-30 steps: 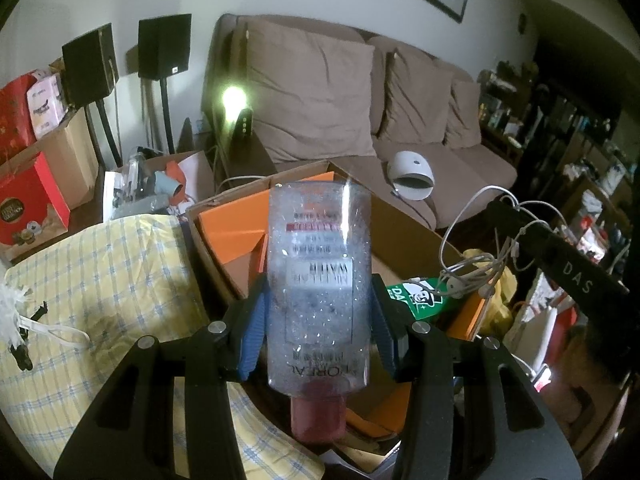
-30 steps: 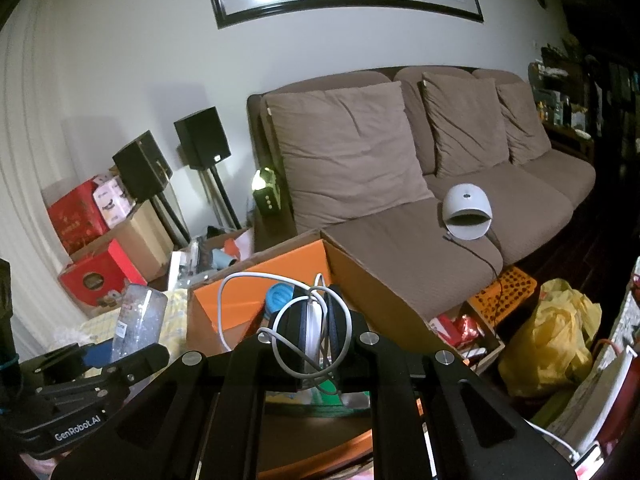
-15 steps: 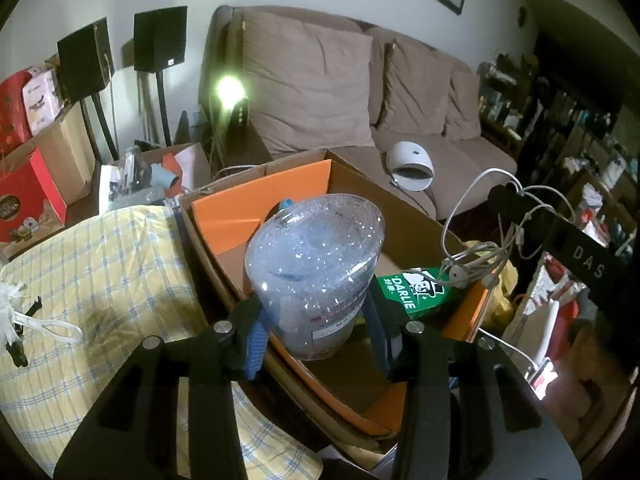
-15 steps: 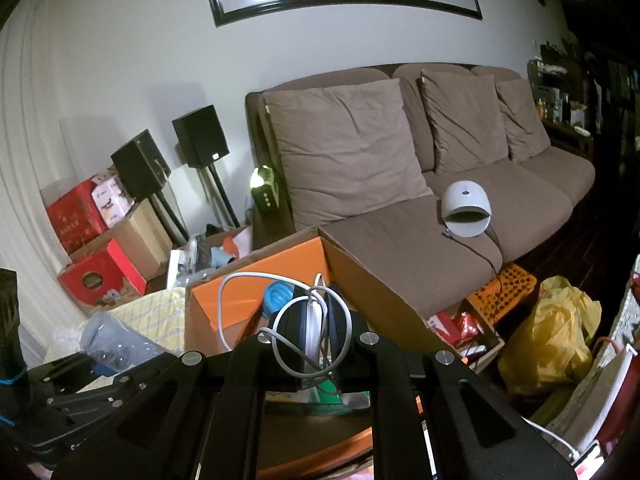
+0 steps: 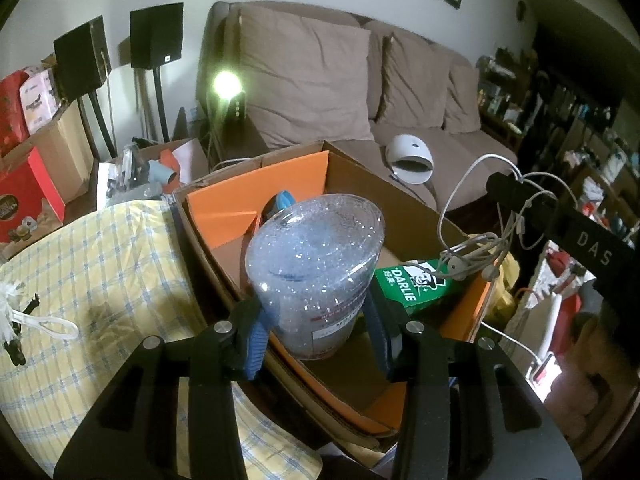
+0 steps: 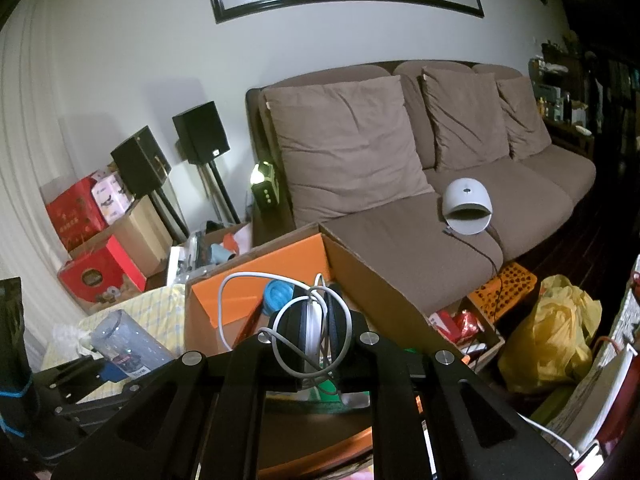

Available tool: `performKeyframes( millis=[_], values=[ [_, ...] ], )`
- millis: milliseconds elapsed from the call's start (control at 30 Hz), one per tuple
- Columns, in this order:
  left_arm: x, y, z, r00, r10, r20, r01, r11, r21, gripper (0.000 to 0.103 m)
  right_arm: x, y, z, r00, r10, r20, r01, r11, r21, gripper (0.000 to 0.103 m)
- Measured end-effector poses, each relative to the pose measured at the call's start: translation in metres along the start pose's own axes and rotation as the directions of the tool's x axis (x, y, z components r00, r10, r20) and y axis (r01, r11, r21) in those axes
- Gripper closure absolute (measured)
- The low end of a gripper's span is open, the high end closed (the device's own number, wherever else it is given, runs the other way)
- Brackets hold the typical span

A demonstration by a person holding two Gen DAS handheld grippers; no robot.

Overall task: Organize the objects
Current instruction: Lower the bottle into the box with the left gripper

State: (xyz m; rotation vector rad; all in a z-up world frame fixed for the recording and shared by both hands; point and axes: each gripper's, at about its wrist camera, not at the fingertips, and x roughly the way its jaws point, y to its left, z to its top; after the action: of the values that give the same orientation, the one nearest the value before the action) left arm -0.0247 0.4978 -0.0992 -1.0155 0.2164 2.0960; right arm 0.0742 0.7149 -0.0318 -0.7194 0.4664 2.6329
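The left tongs (image 5: 316,330) grip a clear bottle (image 5: 316,276) between their blue pads (image 5: 256,336), its flat base tipped toward the camera. The bottle hangs over the near edge of an open cardboard box (image 5: 360,184) lined with orange. To the left of these tongs lies a yellow checked cloth (image 5: 92,272). Ahead and to the right in the box lies a green packet (image 5: 416,284), with a white cable (image 5: 472,256) dangling just above it from the right tongs (image 5: 516,192).

The right tongs (image 6: 316,328) are closed on that looped white cable (image 6: 308,320) above the same box (image 6: 372,280). Low to their left, the bottle (image 6: 128,344) shows in the other tongs. Beyond the box stands a brown sofa (image 6: 400,216) with a white domed device (image 6: 468,206) on its seat.
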Motion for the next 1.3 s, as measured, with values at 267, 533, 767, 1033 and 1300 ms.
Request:
performKeyframes(
  millis=[267,533,767,1033,1300],
  values=[
    [0.005,-0.002,-0.003,1.0,0.012,-0.003,-0.012,1.0,-0.005,0.063,0.001,-0.002,-0.002,1.0,-0.003,-0.002,0.003,1.0,0.005,0.093],
    [0.012,0.001,-0.006,1.0,0.02,-0.009,-0.02,1.0,-0.015,0.063,0.002,-0.006,-0.001,1.0,-0.003,-0.005,0.004,1.0,0.011,0.093],
    [0.012,0.001,-0.006,1.0,0.019,-0.009,-0.019,1.0,-0.018,0.063,0.002,-0.009,-0.002,1.0,-0.002,-0.012,0.002,1.0,0.01,0.093],
    [0.011,-0.005,-0.007,1.0,0.006,-0.011,-0.006,1.0,0.002,0.063,0.003,-0.009,-0.001,1.0,-0.006,-0.01,0.006,1.0,0.015,0.093],
    [0.015,-0.017,-0.013,1.0,-0.008,-0.026,0.009,0.999,0.04,0.063,0.007,-0.009,-0.003,1.0,-0.014,-0.024,0.015,1.0,0.022,0.093]
  ],
)
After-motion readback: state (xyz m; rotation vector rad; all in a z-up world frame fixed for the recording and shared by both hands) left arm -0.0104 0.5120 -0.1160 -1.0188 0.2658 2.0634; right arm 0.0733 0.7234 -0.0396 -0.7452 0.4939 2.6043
